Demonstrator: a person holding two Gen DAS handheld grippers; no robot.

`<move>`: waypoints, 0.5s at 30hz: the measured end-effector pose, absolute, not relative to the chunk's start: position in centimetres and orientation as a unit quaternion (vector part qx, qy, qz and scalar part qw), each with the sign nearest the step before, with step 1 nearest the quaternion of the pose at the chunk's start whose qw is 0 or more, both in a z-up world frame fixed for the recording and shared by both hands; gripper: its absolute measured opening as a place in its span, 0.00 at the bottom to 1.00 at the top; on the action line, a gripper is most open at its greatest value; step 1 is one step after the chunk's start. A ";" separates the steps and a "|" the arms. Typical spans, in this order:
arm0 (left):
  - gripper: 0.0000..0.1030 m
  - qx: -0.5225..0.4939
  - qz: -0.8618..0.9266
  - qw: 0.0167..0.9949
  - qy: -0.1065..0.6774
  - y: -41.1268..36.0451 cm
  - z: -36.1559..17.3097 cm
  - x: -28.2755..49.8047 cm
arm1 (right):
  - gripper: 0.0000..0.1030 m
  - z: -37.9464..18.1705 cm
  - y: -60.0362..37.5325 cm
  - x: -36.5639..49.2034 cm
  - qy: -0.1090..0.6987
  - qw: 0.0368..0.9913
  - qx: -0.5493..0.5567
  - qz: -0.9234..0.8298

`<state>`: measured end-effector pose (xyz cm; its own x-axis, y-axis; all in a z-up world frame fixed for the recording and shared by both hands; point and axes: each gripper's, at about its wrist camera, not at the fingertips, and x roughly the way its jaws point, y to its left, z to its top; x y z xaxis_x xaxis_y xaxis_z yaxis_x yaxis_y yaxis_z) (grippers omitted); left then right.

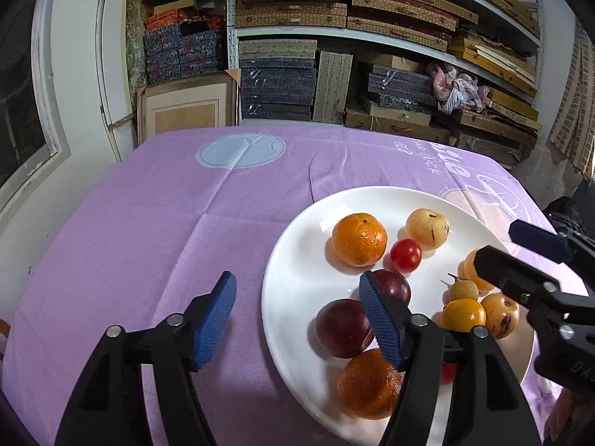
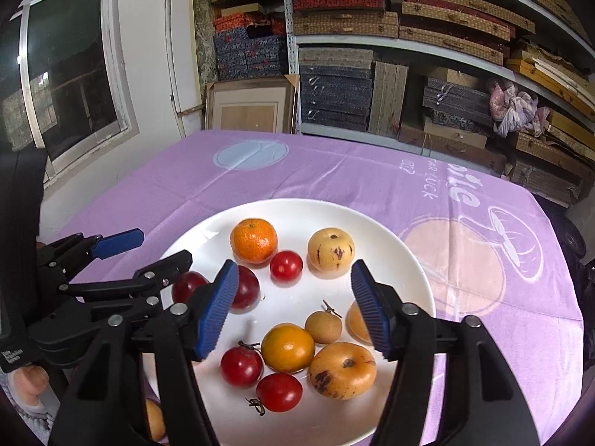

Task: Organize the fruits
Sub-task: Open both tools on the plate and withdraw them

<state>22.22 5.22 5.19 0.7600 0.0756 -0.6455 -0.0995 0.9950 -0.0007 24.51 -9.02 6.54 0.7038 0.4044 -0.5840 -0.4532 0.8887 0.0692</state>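
I had both the left hand-held gripper [image 1: 297,319] and the right hand-held gripper [image 2: 293,308] spread and empty over the round white plate [image 2: 394,256], since every fruit already sat on it.

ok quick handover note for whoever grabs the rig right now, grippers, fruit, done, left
Left gripper: jaws open, empty, over the near left rim of the white plate.
Right gripper: jaws open, empty, over the plate's middle.
Fruit: all in view sit on the plate: mandarins, dark plums, cherry tomatoes, yellow fruits, one longan.
Done: nothing outside the plate.
Left: grouping by kind, if wanted.
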 end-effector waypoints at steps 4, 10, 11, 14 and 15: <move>0.77 -0.006 0.044 0.946 0.321 4.5 6.8 21.0 | 0.77 9.7 -10.3 22.2 0.269 0.932 -0.015 0.243; 0.85 0.015 0.038 0.952 0.305 3.2 8.8 17.4 | 0.87 12.3 -12.9 17.0 0.256 0.933 -0.008 0.253; 0.87 0.023 0.038 0.951 0.306 2.9 8.9 16.5 | 0.87 12.3 -13.2 15.9 0.257 0.934 -0.017 0.248; 0.91 0.043 0.036 0.950 0.307 2.3 8.6 13.4 | 0.92 11.7 -14.7 12.7 0.264 0.934 -0.027 0.239; 0.93 0.048 0.037 0.949 0.308 2.1 8.3 12.3 | 0.92 11.1 -15.2 11.7 0.269 0.933 -0.025 0.238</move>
<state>12.33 2.12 8.31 0.8072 0.1002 -0.5817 -0.0408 0.9926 0.1144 11.65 -15.19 11.15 0.7418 0.4301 -0.5146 -0.4573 0.8856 0.0810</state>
